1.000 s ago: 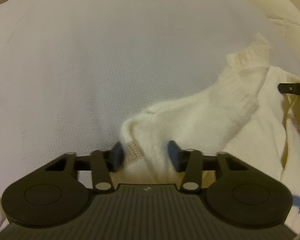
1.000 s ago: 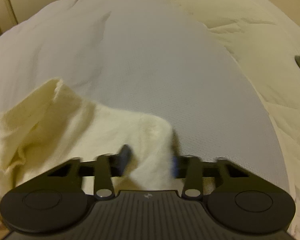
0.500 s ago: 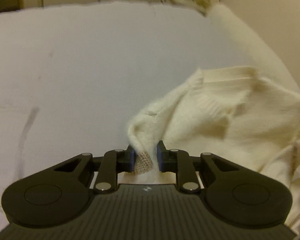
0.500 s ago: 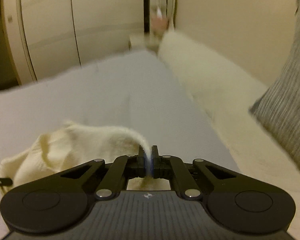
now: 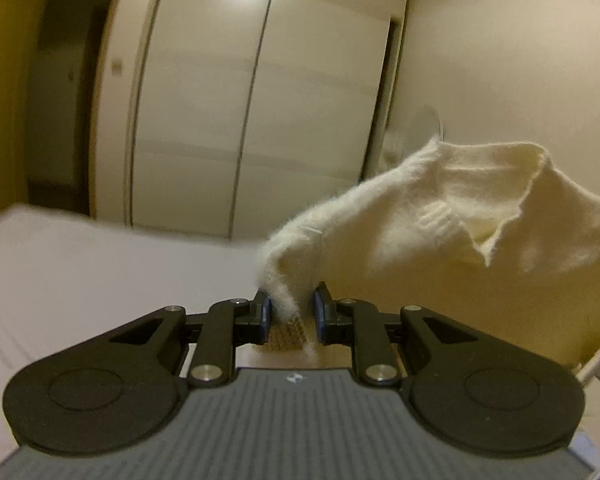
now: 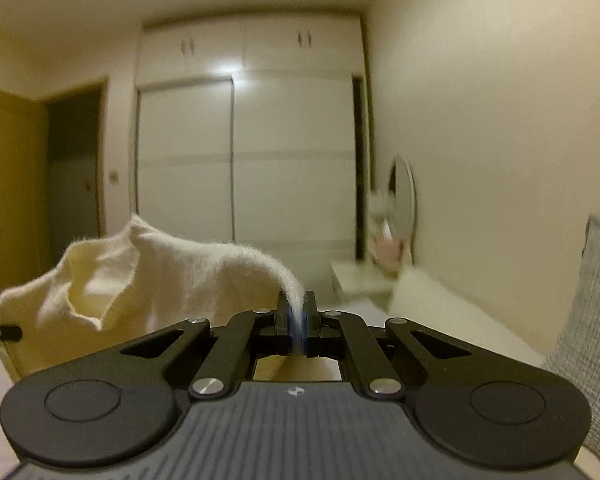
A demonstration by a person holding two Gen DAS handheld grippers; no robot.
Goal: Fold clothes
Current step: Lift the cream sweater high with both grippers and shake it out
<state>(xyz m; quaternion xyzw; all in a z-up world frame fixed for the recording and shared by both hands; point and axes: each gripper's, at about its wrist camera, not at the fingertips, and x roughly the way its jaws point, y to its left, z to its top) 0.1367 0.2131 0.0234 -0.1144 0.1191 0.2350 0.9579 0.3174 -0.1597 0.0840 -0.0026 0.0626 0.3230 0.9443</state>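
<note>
A cream knitted sweater [image 5: 440, 216] hangs in the air between my two grippers. My left gripper [image 5: 289, 314] is shut on one fuzzy corner of it, with a tan ribbed patch showing between the jaws. The sweater spreads to the right in the left wrist view and its neckline opening faces the camera. My right gripper [image 6: 298, 326] is shut tight on another thin edge of the sweater [image 6: 148, 280], which drapes off to the left. The tip of the left gripper [image 6: 0, 332] shows at the left edge of the right wrist view.
The white bed [image 5: 80, 272] lies below at the left. A white wardrobe [image 6: 244, 160] and a dark doorway [image 6: 72, 180] stand ahead. A grey pillow [image 6: 592, 320], a cream duvet [image 6: 440, 312] and a bedside table with a round mirror [image 6: 404, 196] are at the right.
Both grippers closed on the sweater's edges and rose from the bed. The sweater now hangs in the air, and both views look at the wardrobe instead of the mattress.
</note>
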